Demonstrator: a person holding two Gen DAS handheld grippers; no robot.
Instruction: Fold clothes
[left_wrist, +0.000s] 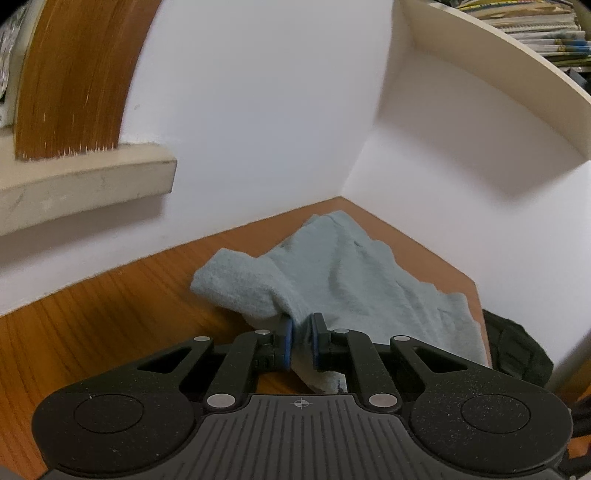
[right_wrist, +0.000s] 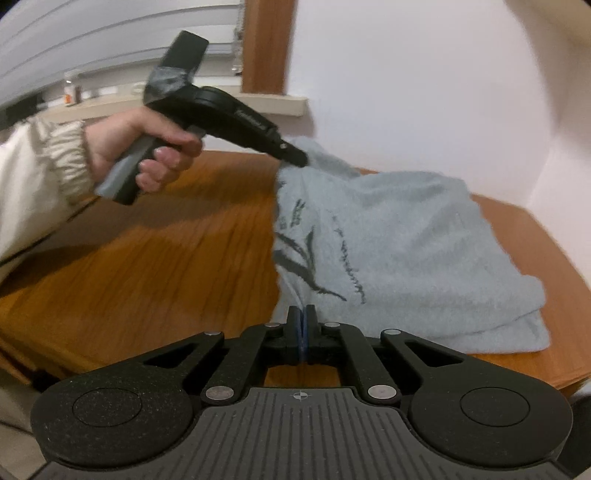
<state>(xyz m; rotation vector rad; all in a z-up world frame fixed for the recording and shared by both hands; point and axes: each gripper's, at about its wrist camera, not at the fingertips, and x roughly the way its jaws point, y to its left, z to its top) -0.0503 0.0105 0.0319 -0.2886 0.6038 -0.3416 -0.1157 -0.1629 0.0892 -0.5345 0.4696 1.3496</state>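
Observation:
A light blue towel (left_wrist: 351, 277) with dark leaf print (right_wrist: 388, 240) lies on a wooden table (right_wrist: 147, 266) in the corner of two white walls. In the left wrist view my left gripper (left_wrist: 301, 332) is shut on a bunched fold of the towel's near edge, lifted a little off the table. The right wrist view shows that left gripper (right_wrist: 297, 158), held in a person's hand (right_wrist: 147, 147), biting the towel's far left corner. My right gripper (right_wrist: 303, 321) is shut, with the towel's near left edge running into its pads. Between the two grippers that edge is raised.
White walls (left_wrist: 258, 129) close the table at the back and right. A window sill (left_wrist: 92, 184) and a wooden frame (left_wrist: 74, 74) stand at the left. A dark bag-like object (left_wrist: 517, 350) sits past the table's right edge. Small bottles (right_wrist: 70, 92) stand on the sill.

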